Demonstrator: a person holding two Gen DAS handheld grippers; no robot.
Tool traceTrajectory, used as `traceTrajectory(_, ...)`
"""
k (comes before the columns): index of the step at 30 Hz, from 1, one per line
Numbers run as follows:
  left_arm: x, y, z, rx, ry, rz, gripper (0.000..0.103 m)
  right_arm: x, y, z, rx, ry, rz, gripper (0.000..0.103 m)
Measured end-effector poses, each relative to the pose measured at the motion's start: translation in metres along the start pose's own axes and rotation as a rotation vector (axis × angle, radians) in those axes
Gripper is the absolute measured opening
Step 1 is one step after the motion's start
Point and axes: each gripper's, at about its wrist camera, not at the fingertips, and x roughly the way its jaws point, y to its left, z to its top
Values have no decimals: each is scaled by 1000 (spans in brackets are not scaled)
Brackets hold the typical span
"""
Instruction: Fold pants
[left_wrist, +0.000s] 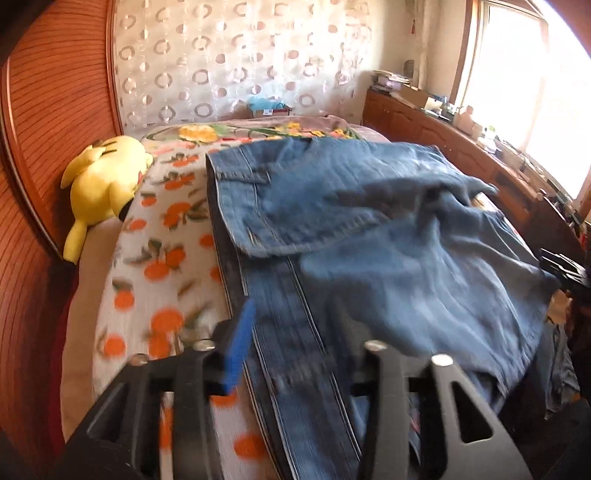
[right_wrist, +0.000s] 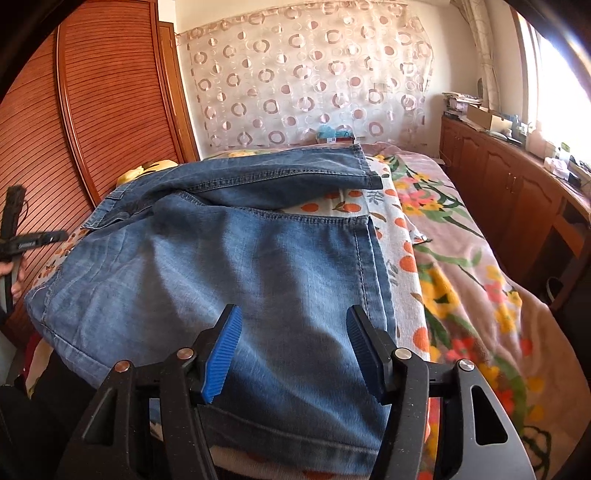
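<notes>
Jeans (right_wrist: 229, 266) lay partly folded on the orange-print blanket (left_wrist: 155, 258) on the bed, waist end toward the patterned curtain (right_wrist: 306, 85), leg section doubled over toward the near edge. Denim looked mid-weight, soft, floppy, not slippery; it would drape and sag if lifted by one point, and the thick seams and hems gave the firmest bite. Best hold, I judged, was at a hem or side-seam edge, through all the layers, one gripper per corner. Right gripper (right_wrist: 293, 350) hung over the near folded part, blue pads (right_wrist: 221, 354) spread wide, nothing between them, fabric directly below and ahead; whether the tips touched cloth I could not tell. Left gripper (left_wrist: 295, 354) sat low at the left side of the pants, over the long side seam; the view was motion-blurred, one blue pad (left_wrist: 238, 350) showed, the other finger dark and smeared, apparently apart, no cloth clearly pinched, but I could not tell for sure. A yellow Pikachu plush (left_wrist: 103, 184) lay well left of the jeans by the wooden wardrobe (left_wrist: 48, 129). A floral bedspread (right_wrist: 461, 258) covered the bed's right side.
</notes>
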Motion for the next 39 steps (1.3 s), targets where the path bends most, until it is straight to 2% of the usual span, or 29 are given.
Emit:
traceTrajectory(3,-11,-2,-22,-29,18,-10,51,-3,2,-4,-7,7,-12,61)
traceTrajectory(11,-29,-4,-68,-86,74,32,51,-3,3,-8,-23,23,-76,61)
traceTrajectory(15,-42,-1,-87,-116,68,2,51,-4,3,-5,-25,44,-65,61)
traceTrajectory(21,-59,-9,-103,-99,54,-27,50,-19,-4,-7,-16,54,-50,61)
traceTrajectory(24,-61,-15,-106,-79,51,-59,43,-27,-11,-10,-4,56,-54,61)
traceTrajectory(25,-61,-17,-108,-73,53,-60,37,-30,-13,-11,1,57,-51,61)
traceTrajectory(27,-61,-21,-109,-57,47,-45,34,-35,-15,-13,7,61,-51,61)
traceTrajectory(29,-63,-24,-108,-39,30,-13,11,-39,-18,-15,11,66,-47,61)
traceTrajectory(34,-79,-26,-100,-9,-39,-25,6,-46,-24,-19,15,79,-31,61)
traceTrajectory(39,-87,-27,-93,-8,-62,-21,5,-51,-26,-19,15,79,-13,61)
